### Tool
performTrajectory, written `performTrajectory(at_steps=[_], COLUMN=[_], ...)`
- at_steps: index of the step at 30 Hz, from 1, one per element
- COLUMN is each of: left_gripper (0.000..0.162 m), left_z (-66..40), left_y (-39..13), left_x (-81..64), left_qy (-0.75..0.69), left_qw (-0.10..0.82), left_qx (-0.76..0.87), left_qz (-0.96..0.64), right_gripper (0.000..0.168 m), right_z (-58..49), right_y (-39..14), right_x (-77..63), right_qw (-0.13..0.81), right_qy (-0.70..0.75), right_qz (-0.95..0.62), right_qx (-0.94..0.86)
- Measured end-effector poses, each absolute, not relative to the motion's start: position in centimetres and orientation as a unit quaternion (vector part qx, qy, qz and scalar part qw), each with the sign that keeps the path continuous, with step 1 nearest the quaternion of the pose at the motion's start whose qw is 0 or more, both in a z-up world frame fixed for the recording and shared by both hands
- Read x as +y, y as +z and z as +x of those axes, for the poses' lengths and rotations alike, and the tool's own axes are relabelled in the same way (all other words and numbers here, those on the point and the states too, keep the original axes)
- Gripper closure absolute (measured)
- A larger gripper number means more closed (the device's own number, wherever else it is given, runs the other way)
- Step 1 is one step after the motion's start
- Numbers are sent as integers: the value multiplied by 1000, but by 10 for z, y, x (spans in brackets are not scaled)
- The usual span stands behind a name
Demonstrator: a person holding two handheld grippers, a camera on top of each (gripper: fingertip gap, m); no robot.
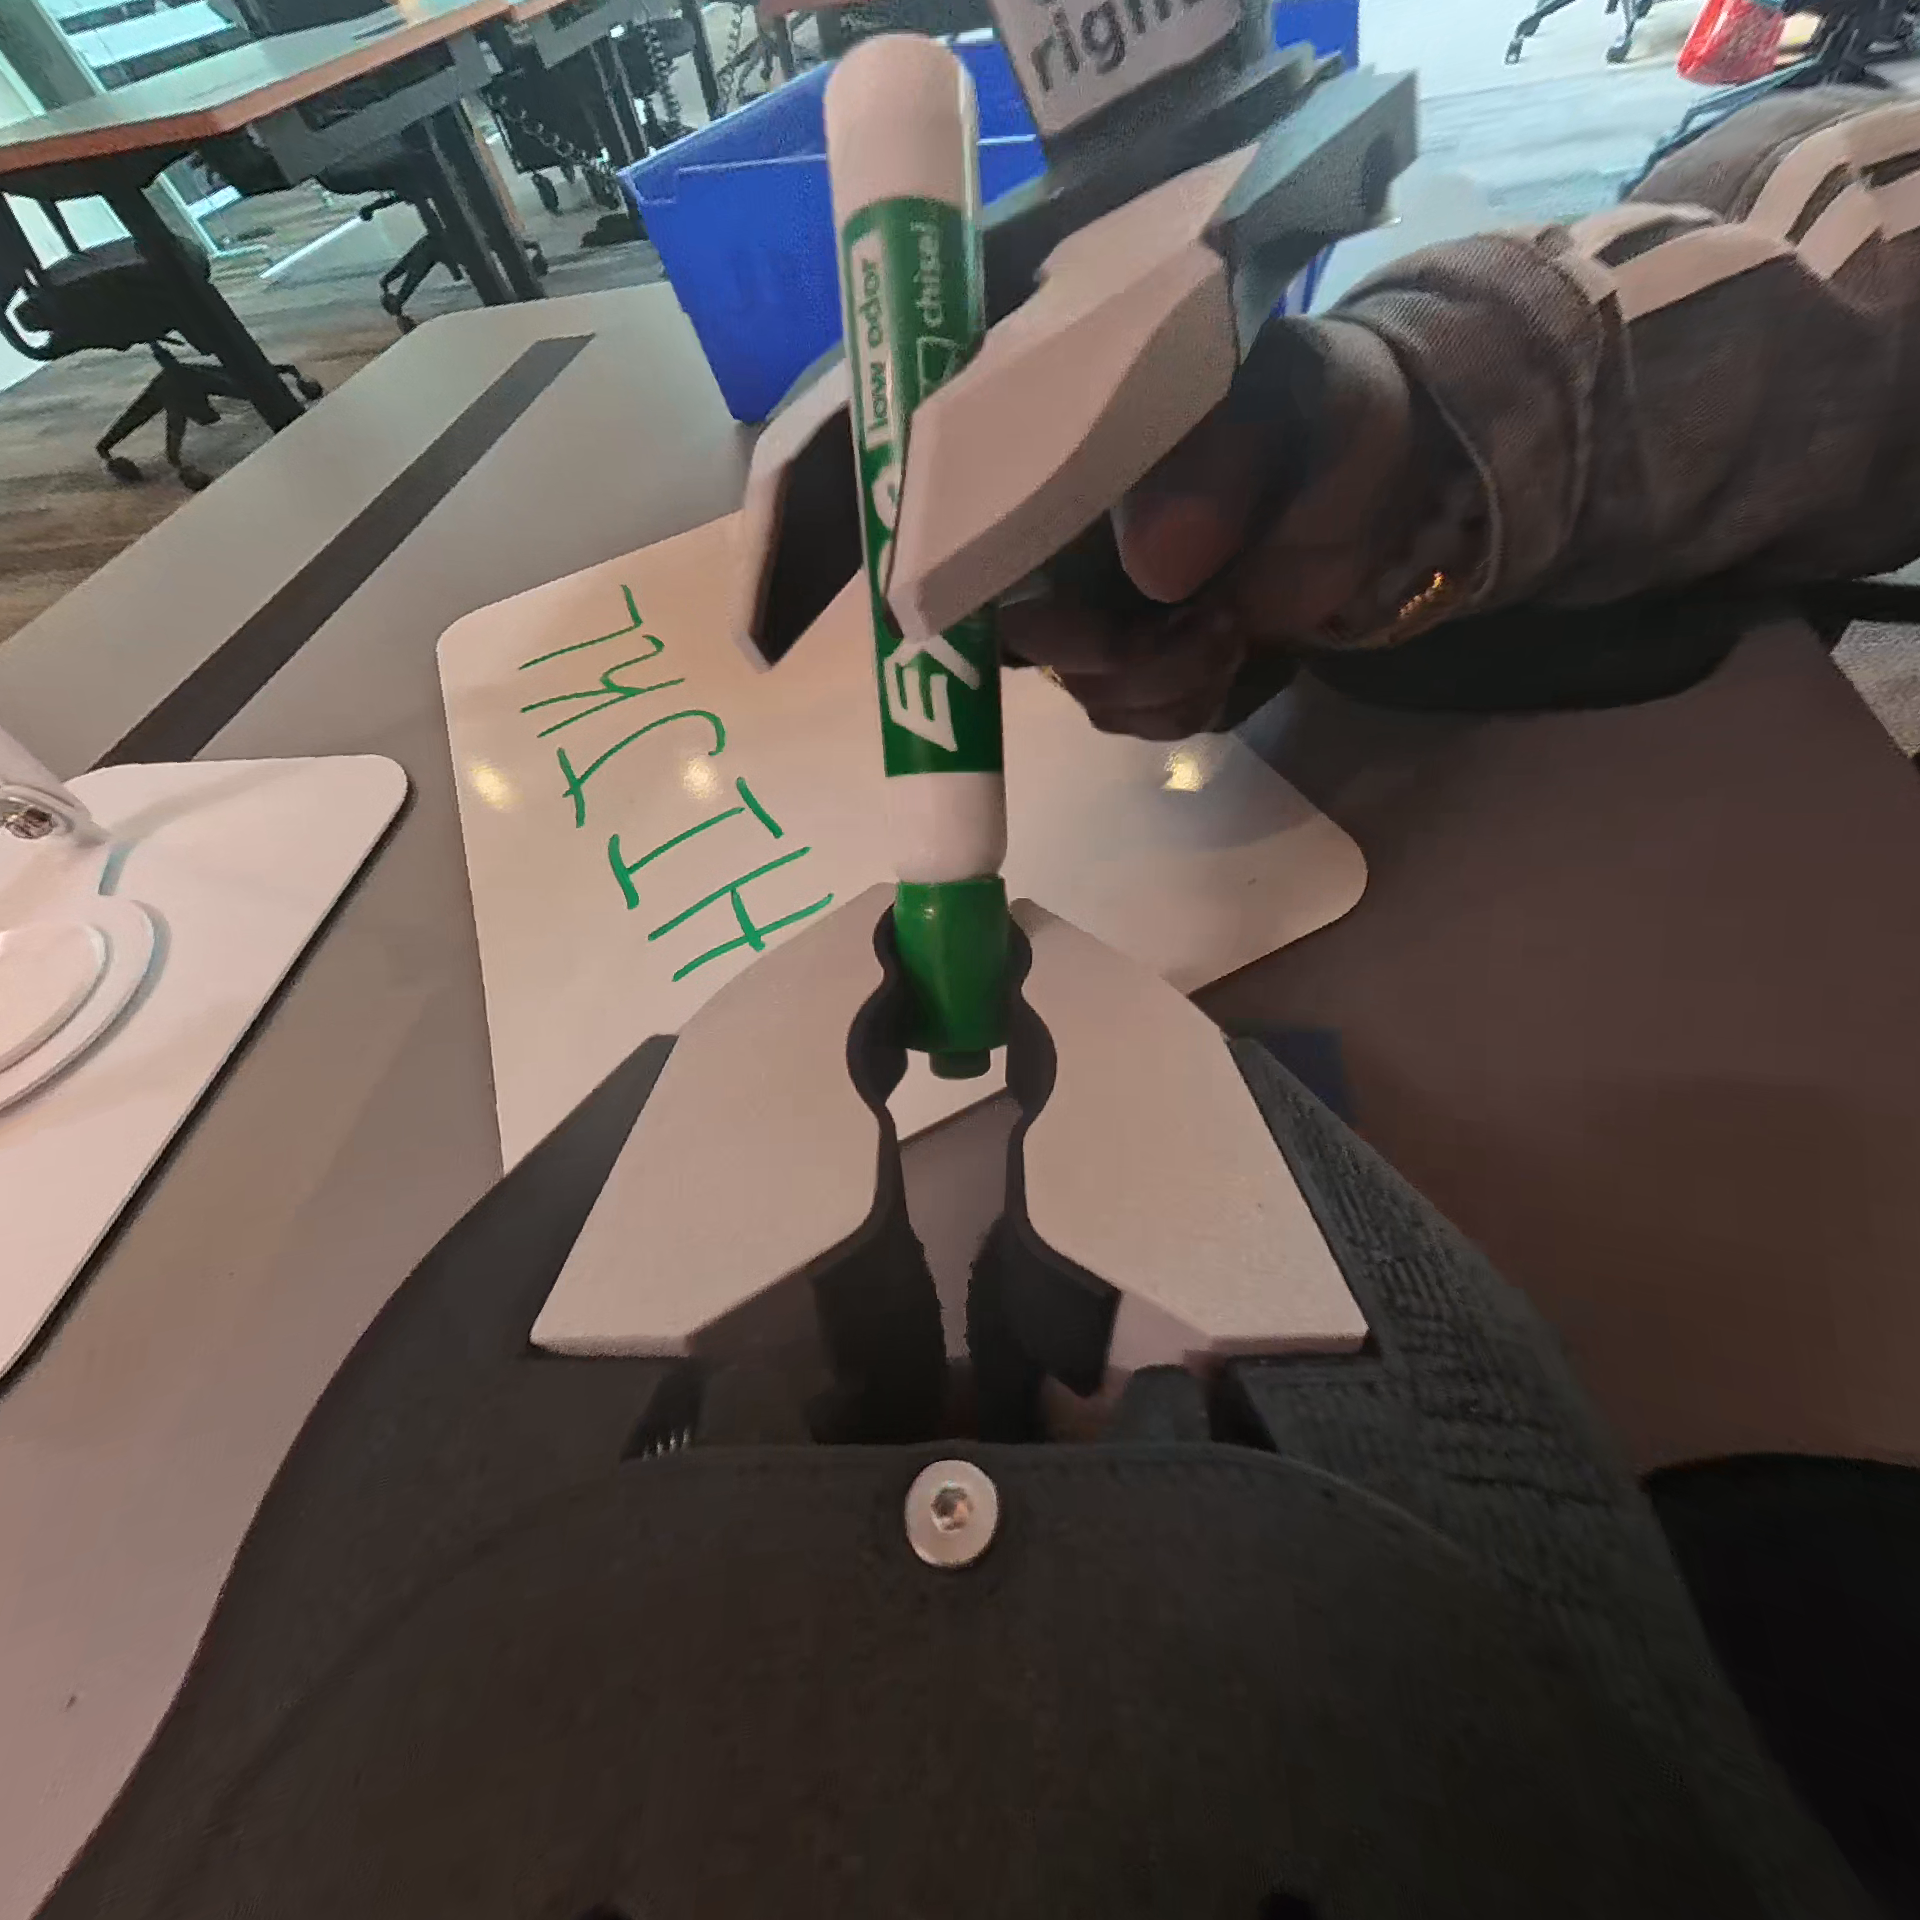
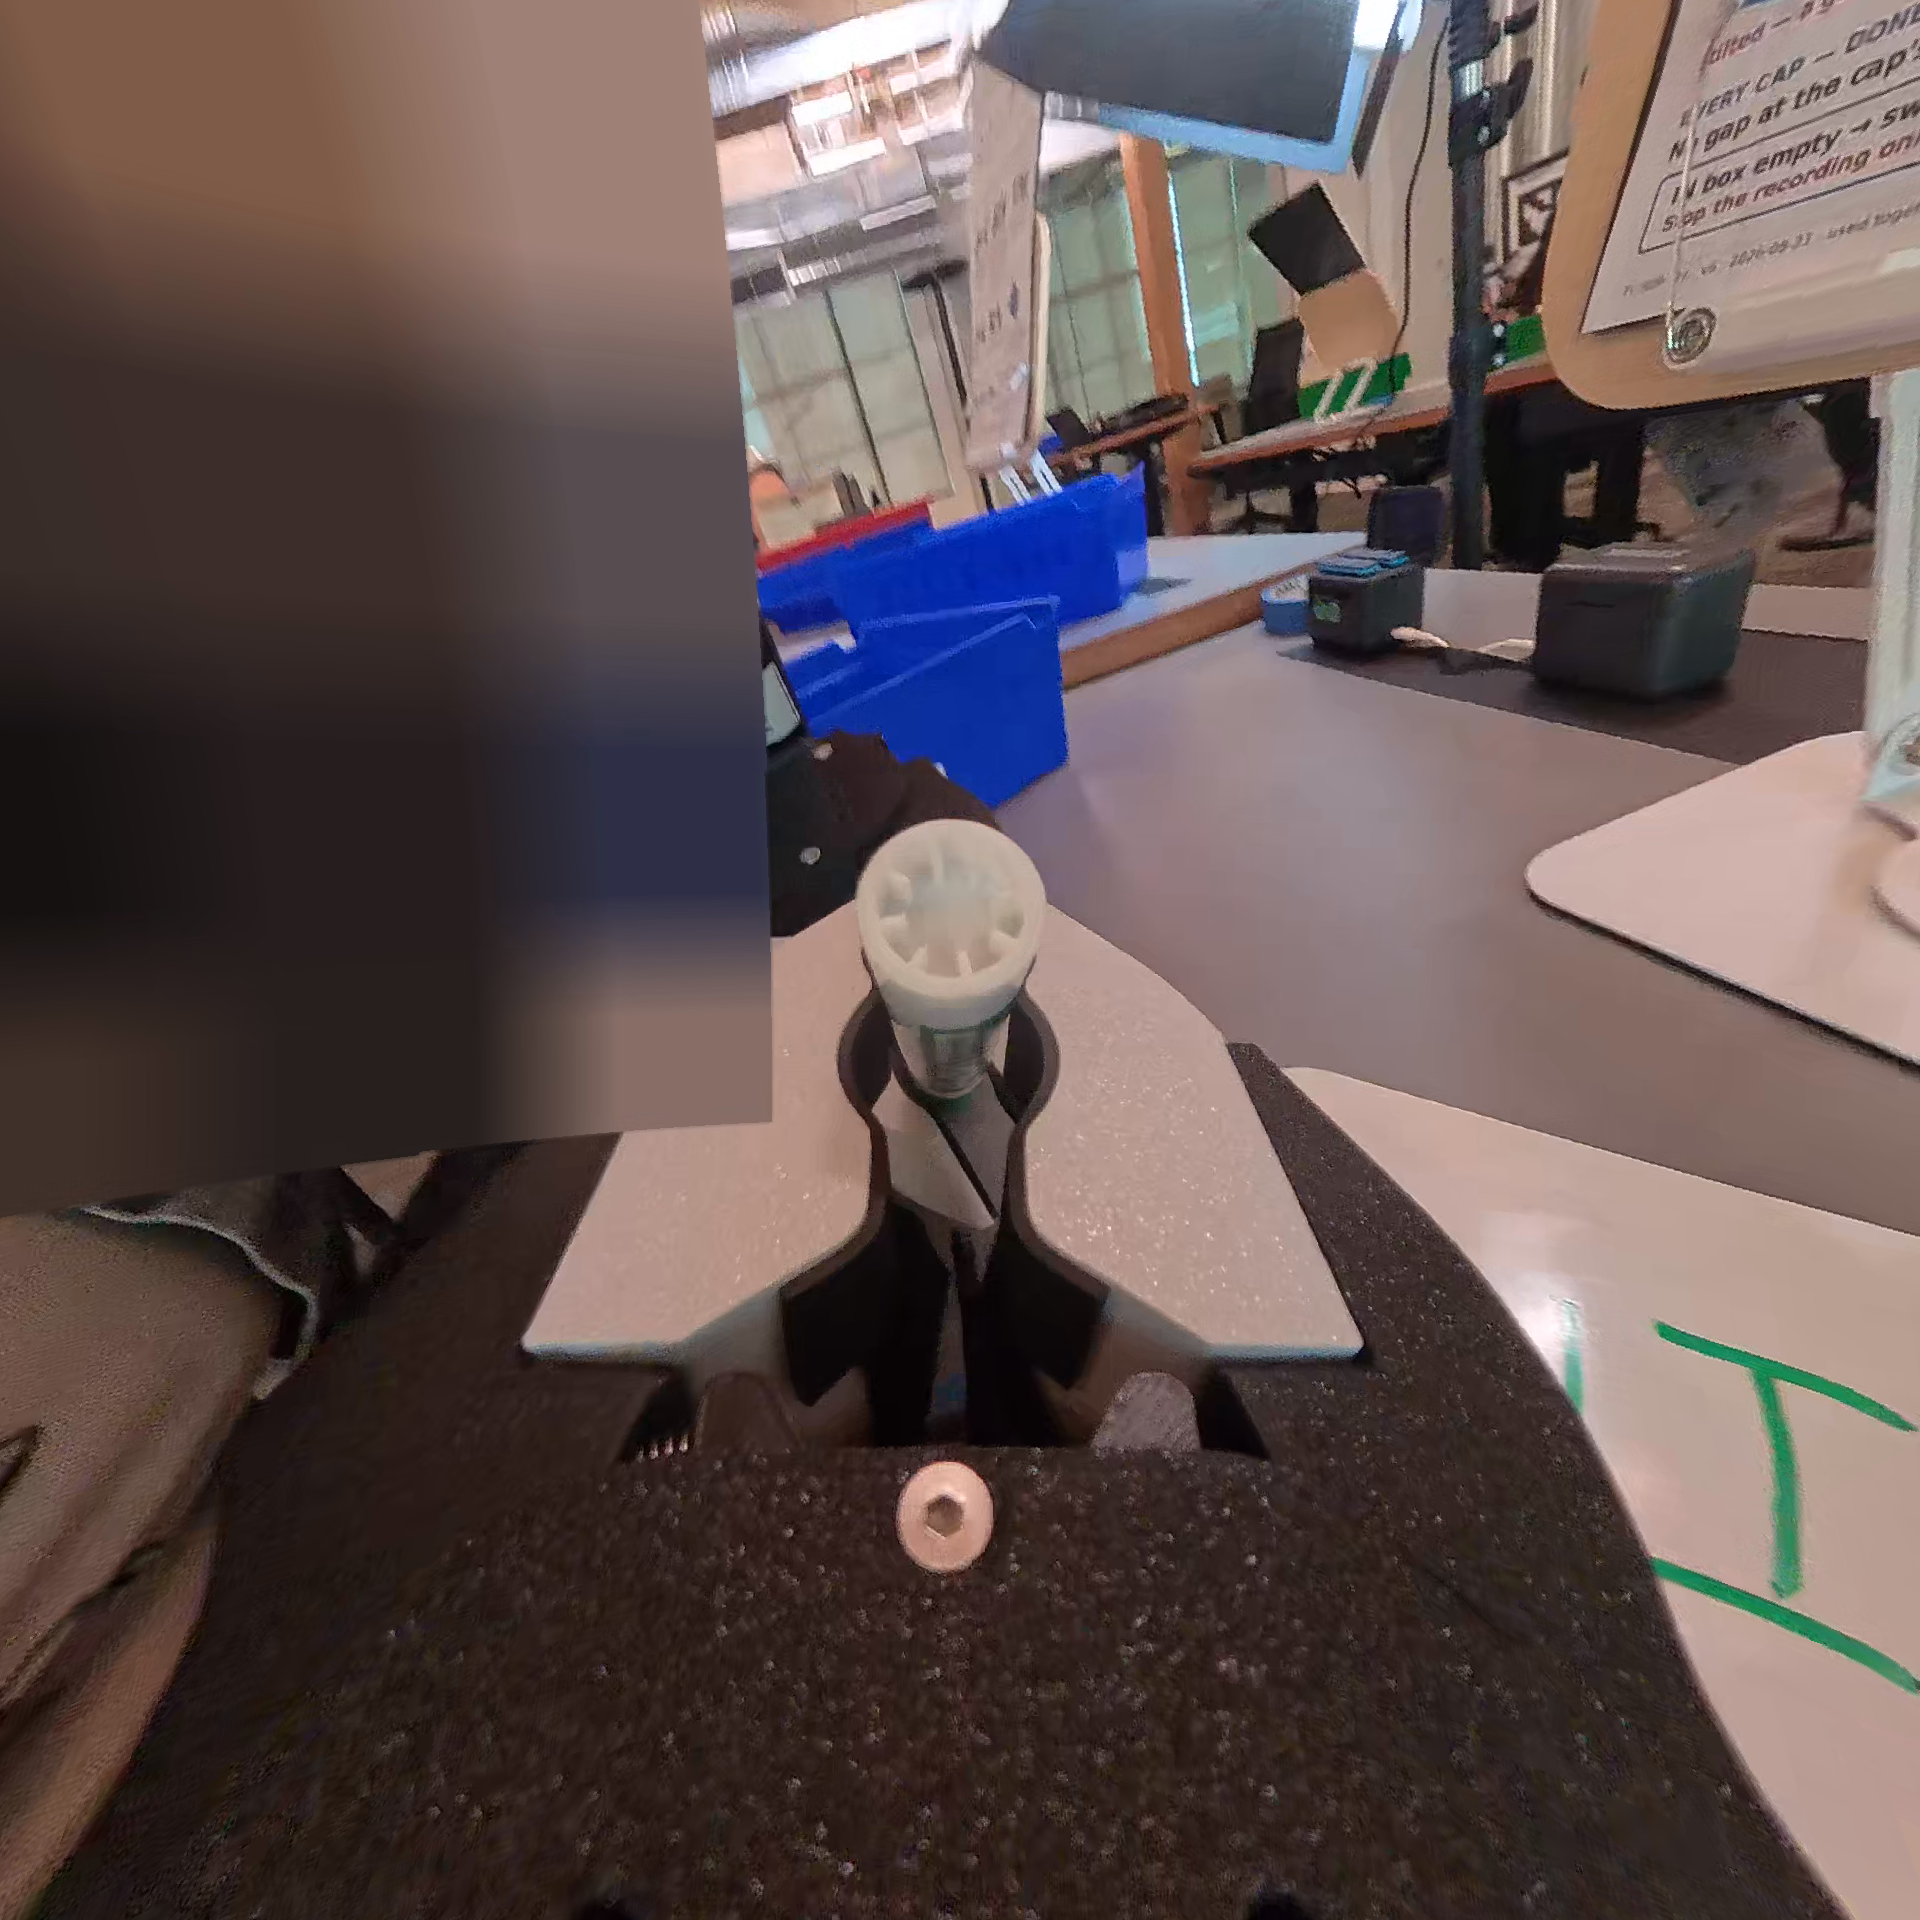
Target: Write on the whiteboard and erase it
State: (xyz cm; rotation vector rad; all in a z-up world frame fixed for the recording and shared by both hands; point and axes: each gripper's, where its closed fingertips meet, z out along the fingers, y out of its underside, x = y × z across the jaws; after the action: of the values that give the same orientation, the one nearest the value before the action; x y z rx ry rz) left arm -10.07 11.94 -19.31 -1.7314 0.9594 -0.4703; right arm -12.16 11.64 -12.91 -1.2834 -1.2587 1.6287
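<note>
- Marker [image 1: 920,468] upright above the whiteboard [image 1: 1143,831], pinched mid-barrel between the jaws of the right gripper [image 1: 873,561]; barrel's ribbed white butt end [image 2: 951,920] poking past the fingers in the right wrist view.
- Green cap [image 1: 951,971] seated in the round notch of the left gripper [image 1: 951,987], jaws pressed onto it from both sides; cap apparently mated with the barrel's lower end.
- Whiteboard flat on the grey table [image 1: 260,540], green lettering [image 1: 665,800] covering its left part; no eraser visible in either view.
- Step in hand, judging by the finished lettering: capping the marker with both grippers before erasing.
- For a good seat: keep barrel and cap on 1 straight axis; slight lean of the barrel visible, so level it before pushing.
- Push along the barrel only, no twisting sideways, or the cap may cock in the notch and slip.
- Hold the left grip firm but still; let the right gripper do the travel.
- Check for no gap between cap rim and white barrel; whether fully home now, cannot tell from these views.
- Keep both grippers clear of the lettering to avoid smearing ahead of the erase step.
- White stand base [image 1: 208,883] just beside the board on the left; worth avoiding when setting the marker down.
</note>
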Motion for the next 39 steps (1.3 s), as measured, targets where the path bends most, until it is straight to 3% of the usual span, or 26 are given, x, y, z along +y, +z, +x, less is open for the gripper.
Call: performTrajectory(at_steps=[12,16,19,23,25,30,35,39], left_gripper=[148,147,147,147,147,147,131,127], left_z=[-99,-103,-101,-99,-98,-97,-100,-108], left_y=[-197,-200,-200,-208,-210,-205,-197,-205], left_x=[123,122,120,119,118,119,123,132], left_qy=[-159,-157,-161,-142,-137,-136,-168,-146], left_qw=[527,526,522,507,504,521,542,529], left_qx=[426,427,432,454,461,457,414,393], left_qz=[-718,-718,-718,-719,-718,-708,-712,-738], right_gripper=[149,123,125,127,146,148,148,148], right_z=[-119,-103,-86,-77,-74,-65,-17,86], right_y=[-132,-111,-104,-112,-113,-116,-77,-27], right_x=[111,119,134,129,122,118,143,203], right_qw=[374,384,435,416,414,430,555,696], right_qy=[586,598,568,548,545,501,443,293], right_qz=[-466,-446,-442,-442,-429,-439,-471,-532], right_qx=[-548,-544,-541,-576,-590,-610,-524,-382])
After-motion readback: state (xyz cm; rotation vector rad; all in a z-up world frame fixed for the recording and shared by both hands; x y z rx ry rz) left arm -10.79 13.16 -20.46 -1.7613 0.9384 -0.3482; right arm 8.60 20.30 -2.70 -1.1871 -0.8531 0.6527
